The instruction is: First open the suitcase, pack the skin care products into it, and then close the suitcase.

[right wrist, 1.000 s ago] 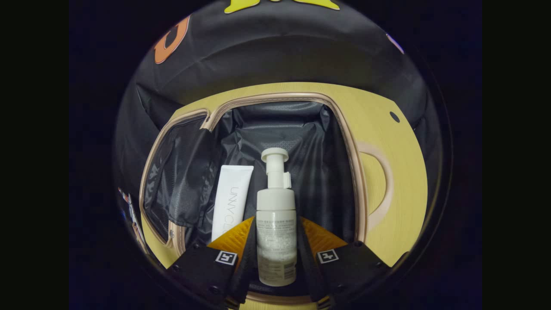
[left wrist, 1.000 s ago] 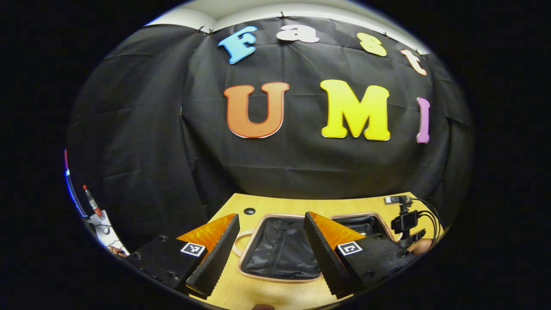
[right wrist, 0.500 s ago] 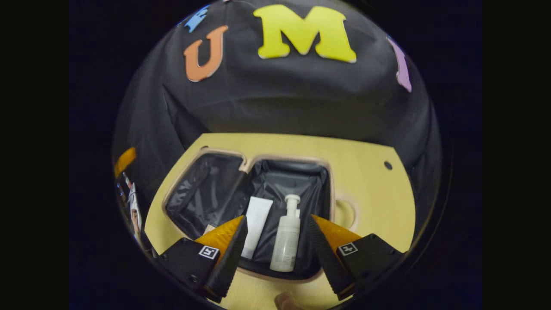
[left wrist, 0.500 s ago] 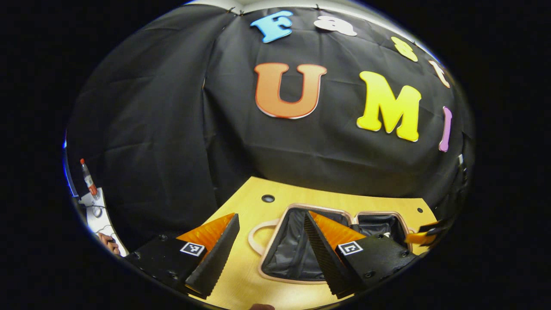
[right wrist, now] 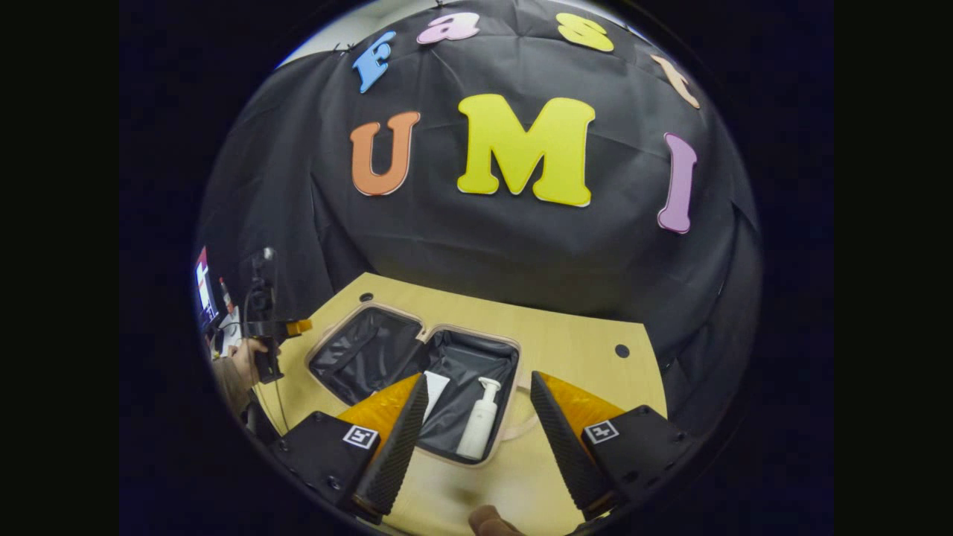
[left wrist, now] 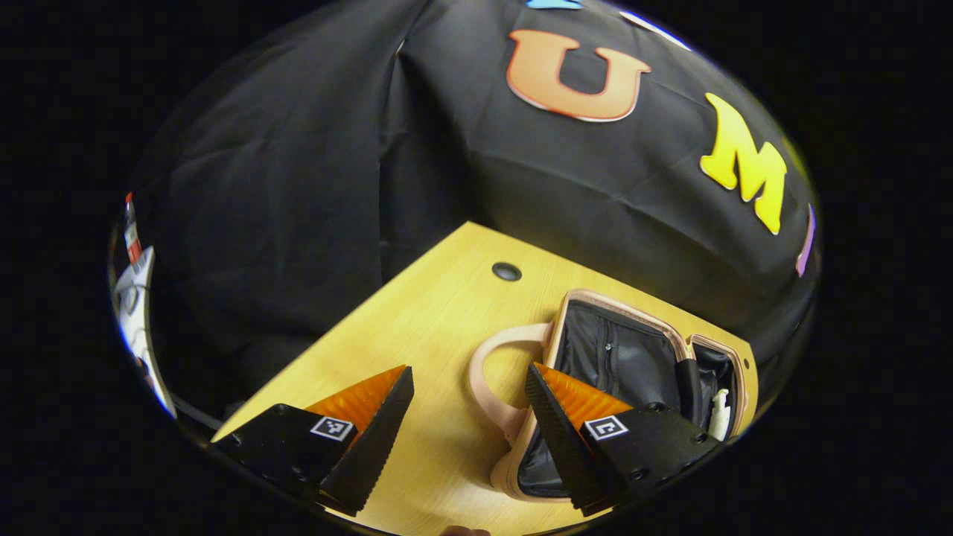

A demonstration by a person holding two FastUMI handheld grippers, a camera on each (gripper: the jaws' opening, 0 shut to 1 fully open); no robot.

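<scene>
Right gripper view: both grippers (right wrist: 471,435) (left wrist: 467,428) gape empty; pink-rimmed black-lined suitcase (right wrist: 476,458) packed, white pump bottle (right wrist: 479,429) inside; fold lid squarely.

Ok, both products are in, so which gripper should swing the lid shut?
Probably left: the left gripper hangs open beside the pink suitcase's empty lid half, while the right gripper fronts the half holding the white pump bottle.

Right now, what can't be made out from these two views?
- Tube, right gripper view: lower part hidden behind the right gripper's finger.
- Pump bottle, left gripper view: only a sliver past the suitcase divider.
- Suitcase near corner, left gripper view: covered by the left gripper.
- Labels: too small.
</scene>
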